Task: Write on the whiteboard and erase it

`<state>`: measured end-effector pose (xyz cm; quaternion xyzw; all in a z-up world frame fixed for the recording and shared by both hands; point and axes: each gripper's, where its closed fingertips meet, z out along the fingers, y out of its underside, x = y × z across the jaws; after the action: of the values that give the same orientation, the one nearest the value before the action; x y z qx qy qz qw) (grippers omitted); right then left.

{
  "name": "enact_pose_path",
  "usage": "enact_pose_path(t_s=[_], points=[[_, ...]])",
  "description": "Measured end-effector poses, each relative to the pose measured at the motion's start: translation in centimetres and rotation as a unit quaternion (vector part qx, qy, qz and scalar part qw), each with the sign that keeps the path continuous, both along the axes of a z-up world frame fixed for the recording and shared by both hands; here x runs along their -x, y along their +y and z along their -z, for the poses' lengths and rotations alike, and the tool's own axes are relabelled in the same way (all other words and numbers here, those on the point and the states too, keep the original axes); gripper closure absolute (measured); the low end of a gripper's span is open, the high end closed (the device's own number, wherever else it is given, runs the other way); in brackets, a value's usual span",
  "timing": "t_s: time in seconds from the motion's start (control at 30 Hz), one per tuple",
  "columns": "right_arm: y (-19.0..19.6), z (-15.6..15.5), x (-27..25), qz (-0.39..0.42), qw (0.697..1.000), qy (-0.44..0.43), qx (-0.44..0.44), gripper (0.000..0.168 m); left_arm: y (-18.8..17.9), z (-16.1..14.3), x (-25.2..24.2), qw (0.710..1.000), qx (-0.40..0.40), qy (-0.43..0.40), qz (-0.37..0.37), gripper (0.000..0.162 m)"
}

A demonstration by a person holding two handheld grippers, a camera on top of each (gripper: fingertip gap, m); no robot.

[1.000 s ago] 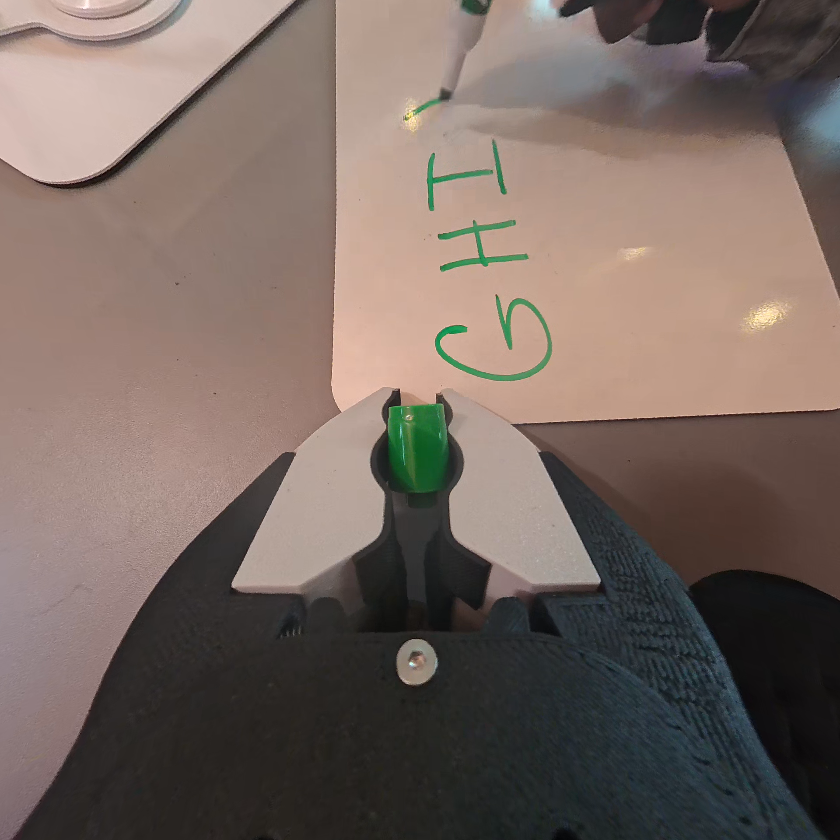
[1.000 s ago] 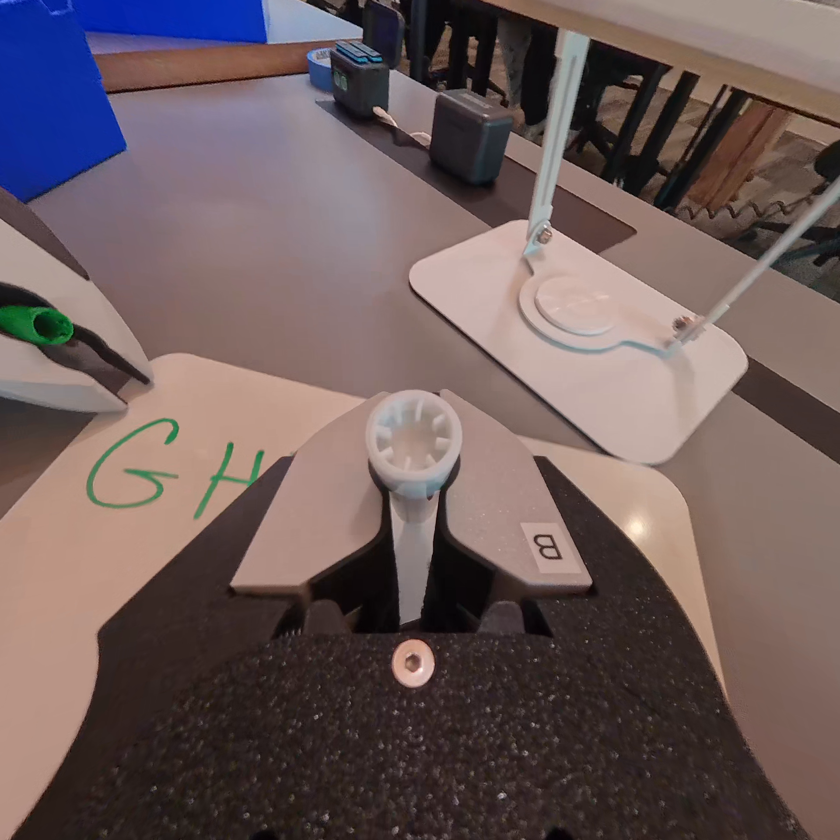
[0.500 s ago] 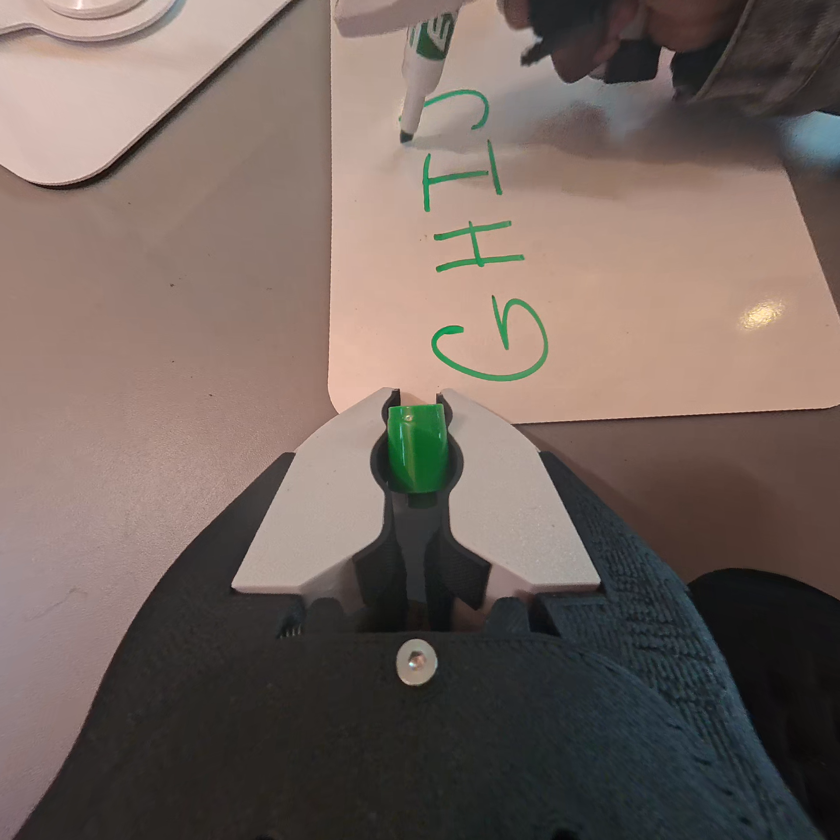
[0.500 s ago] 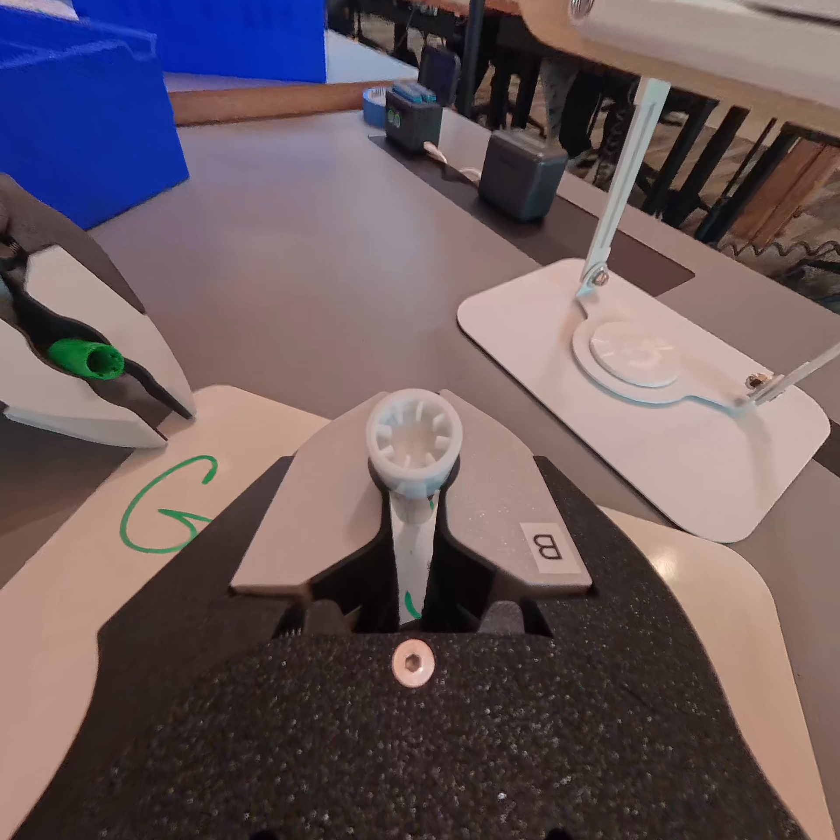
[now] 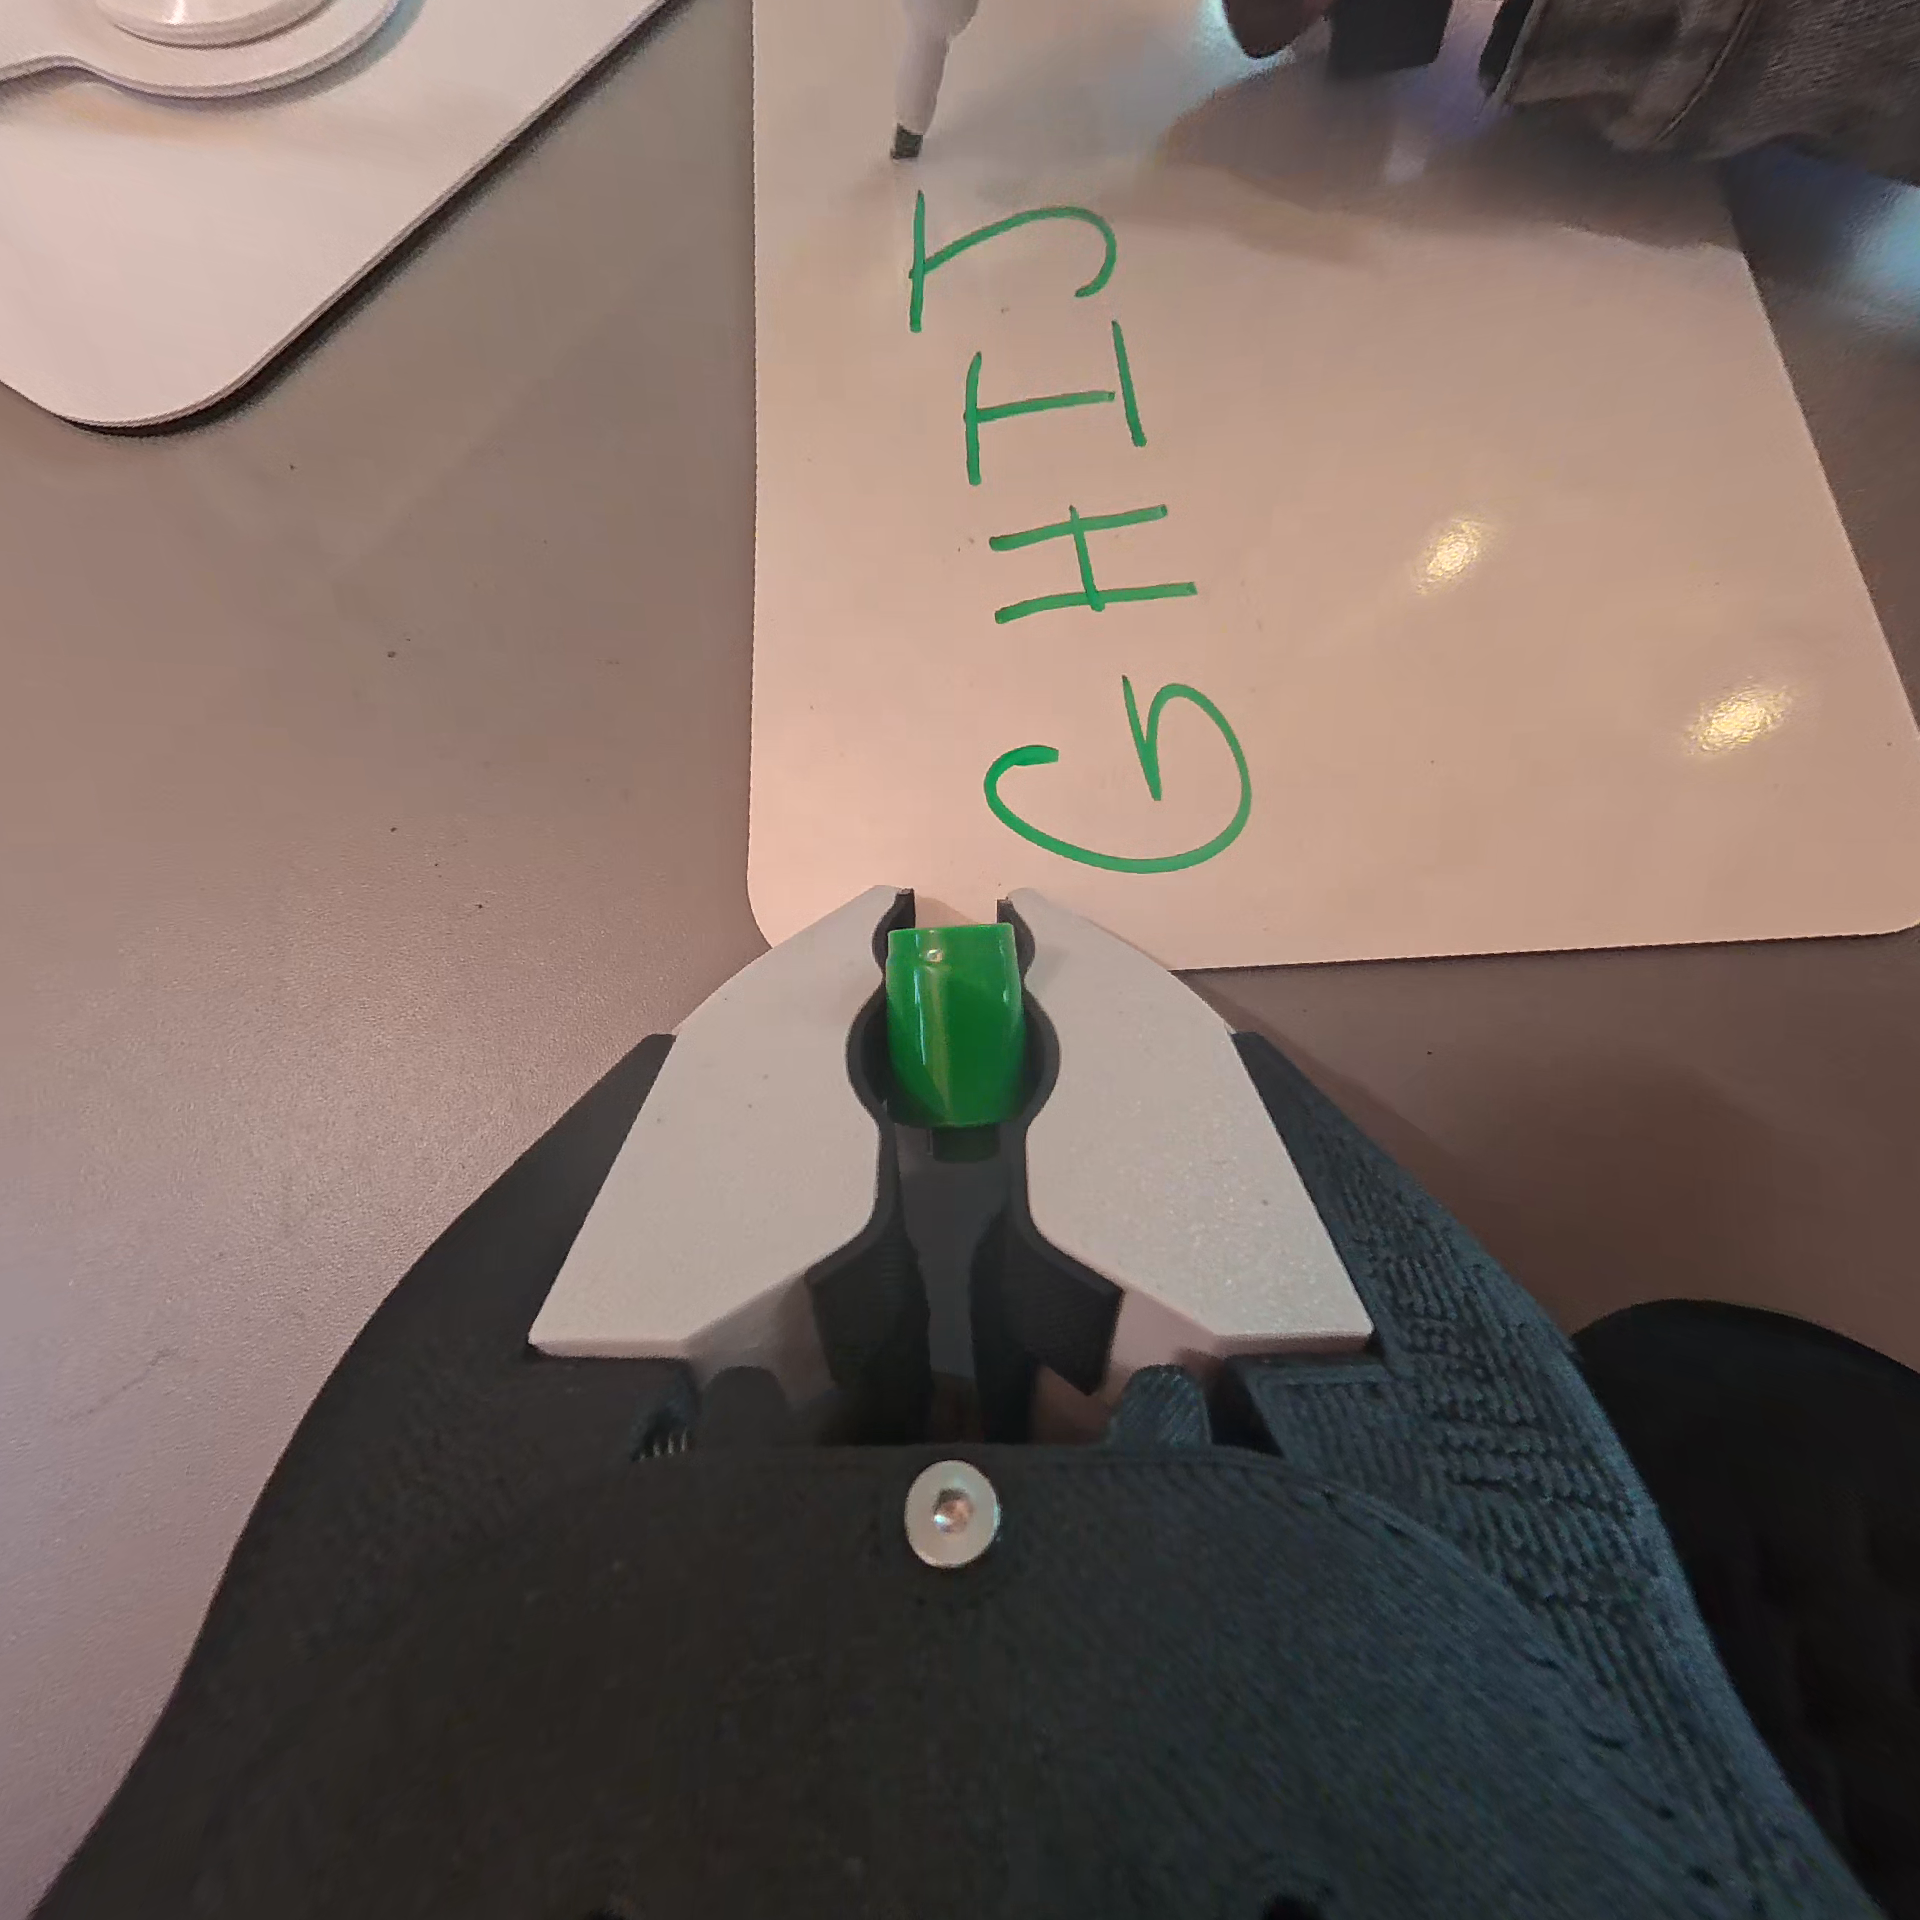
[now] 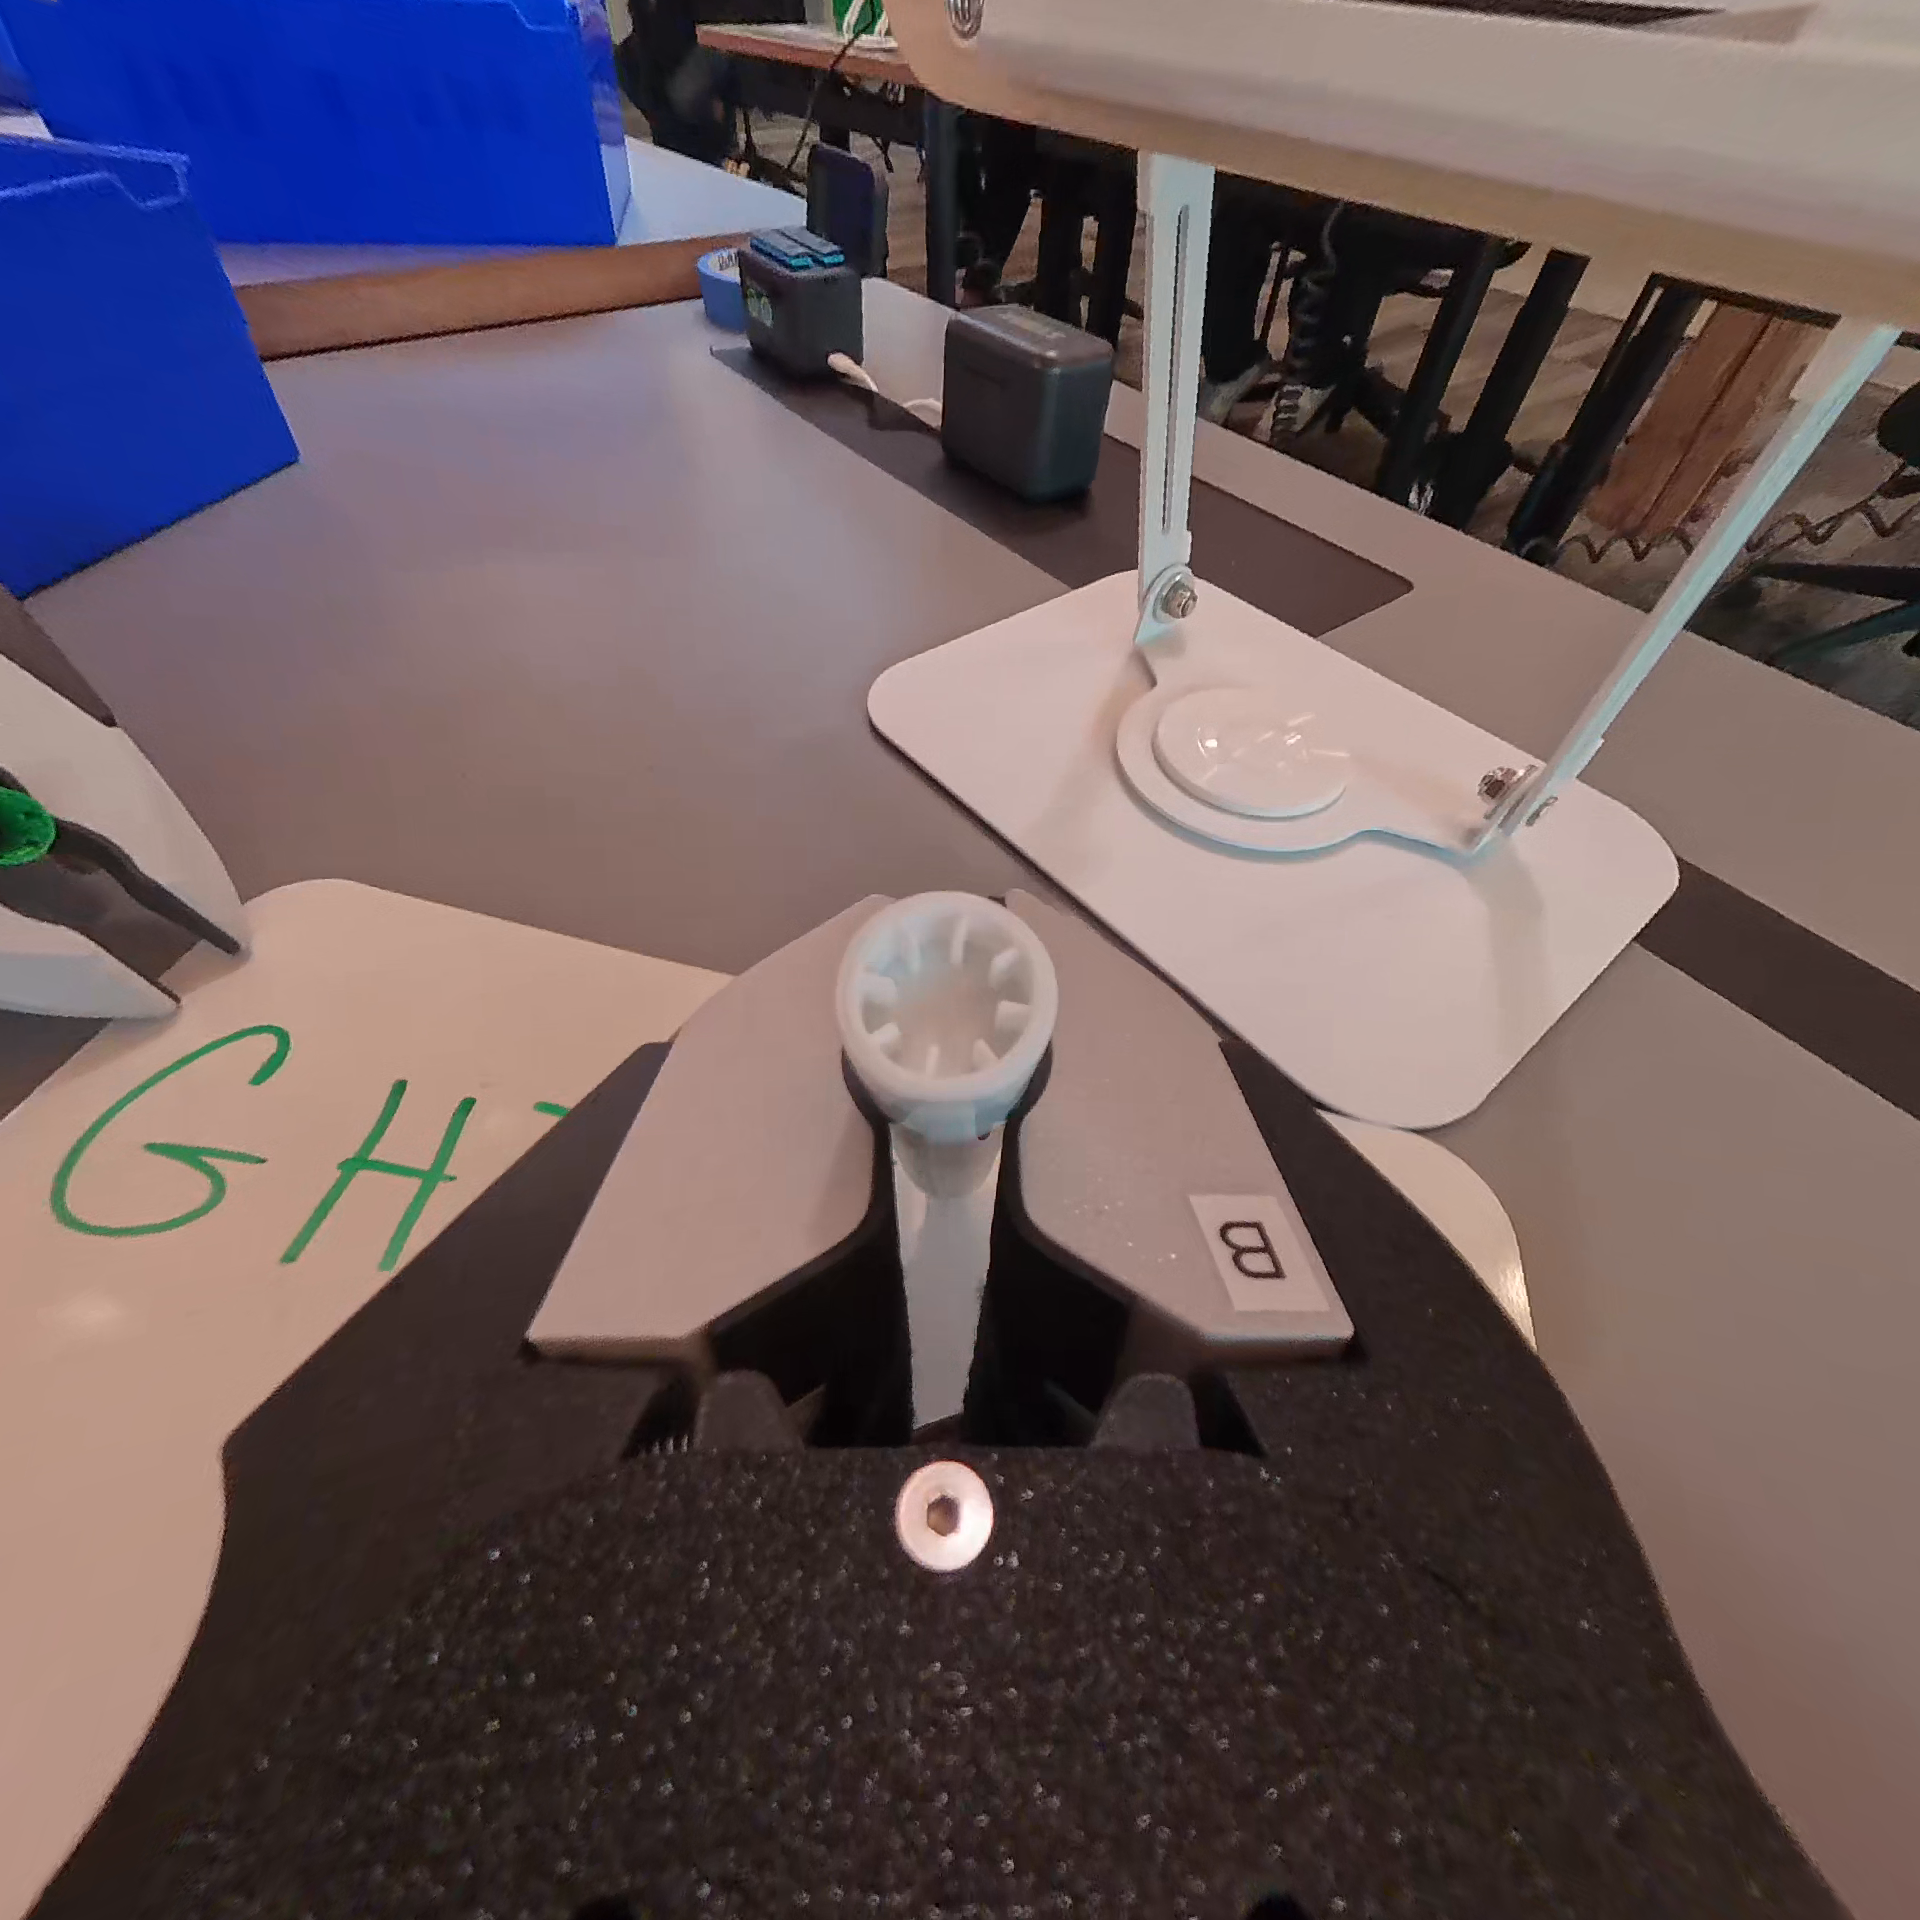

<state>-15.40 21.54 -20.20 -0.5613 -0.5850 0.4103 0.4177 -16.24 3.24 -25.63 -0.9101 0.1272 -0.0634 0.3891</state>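
While left gripper (image 5: pixel 954 914) clamps green cap (image 5: pixel 954 1029) | right gripper (image 6: pixel 948 920) grips marker (image 6: pixel 945 1013) | whiteboard (image 5: pixel 1403 436) lettered green

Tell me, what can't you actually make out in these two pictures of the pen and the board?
- Marker tip: right wrist view, hidden under the right gripper.
- Marker barrel: left wrist view, cut off by the top edge; only the tip shows.
- Green writing on the whiteboard: right wrist view, partly covered by the gripper body.
- Green cap in the left gripper: its lower end is hidden between the fingers.
- An eraser: in neither view.
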Motion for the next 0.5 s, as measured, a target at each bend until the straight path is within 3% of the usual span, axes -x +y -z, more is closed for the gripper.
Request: enact_pose_path(t_s=[0.23,0.5], points=[[-0.4,0.1,-3.3,0.001,1.0,-0.02,-0.001,0.153,0.0,0.0,0.0,1.0,0.001,-0.002,-0.001,0.145],[1.9,-0.6,0.0,0.015,1.0,0.0,-0.009,0.153,0.0,0.0,0.0,1.0,0.0,0.002,-0.001,0.146]])
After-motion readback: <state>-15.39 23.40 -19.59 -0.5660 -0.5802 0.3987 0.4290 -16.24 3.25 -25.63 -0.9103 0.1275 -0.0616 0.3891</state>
